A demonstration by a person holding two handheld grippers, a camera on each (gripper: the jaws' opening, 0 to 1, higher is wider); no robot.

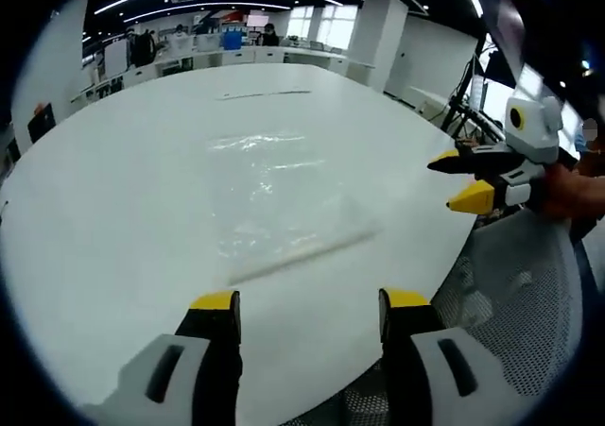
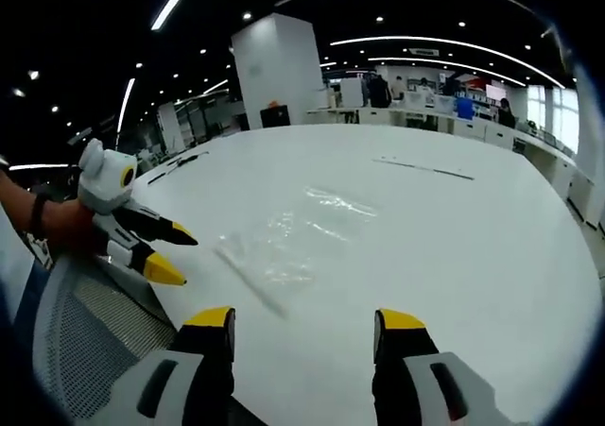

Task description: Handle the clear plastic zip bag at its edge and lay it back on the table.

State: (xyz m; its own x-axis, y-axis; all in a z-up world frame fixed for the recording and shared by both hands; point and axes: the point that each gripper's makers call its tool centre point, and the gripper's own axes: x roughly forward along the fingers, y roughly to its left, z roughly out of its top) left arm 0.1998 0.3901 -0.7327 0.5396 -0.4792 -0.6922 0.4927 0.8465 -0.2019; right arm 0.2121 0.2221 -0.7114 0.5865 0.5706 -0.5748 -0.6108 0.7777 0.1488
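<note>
The clear plastic zip bag (image 1: 274,195) lies flat on the round white table (image 1: 113,218), with its zip strip (image 1: 302,253) on the edge nearest me. My left gripper (image 1: 312,303) hovers just short of that strip, open and holding nothing. My right gripper (image 1: 442,182) comes in from the right beyond the table's edge, jaws apart and empty. In the right gripper view the bag (image 2: 307,232) lies ahead with its zip strip (image 2: 250,280) to the left. There my right gripper (image 2: 304,320) stands open above the table rim. The left gripper (image 2: 187,261) is open at the left, off the bag.
A grey mesh chair (image 1: 515,284) (image 2: 80,341) stands against the table's near edge under both grippers. A thin dark strip (image 1: 265,93) (image 2: 425,169) lies at the table's far side. Office desks (image 1: 227,53), a white pillar (image 2: 274,72) and people stand beyond.
</note>
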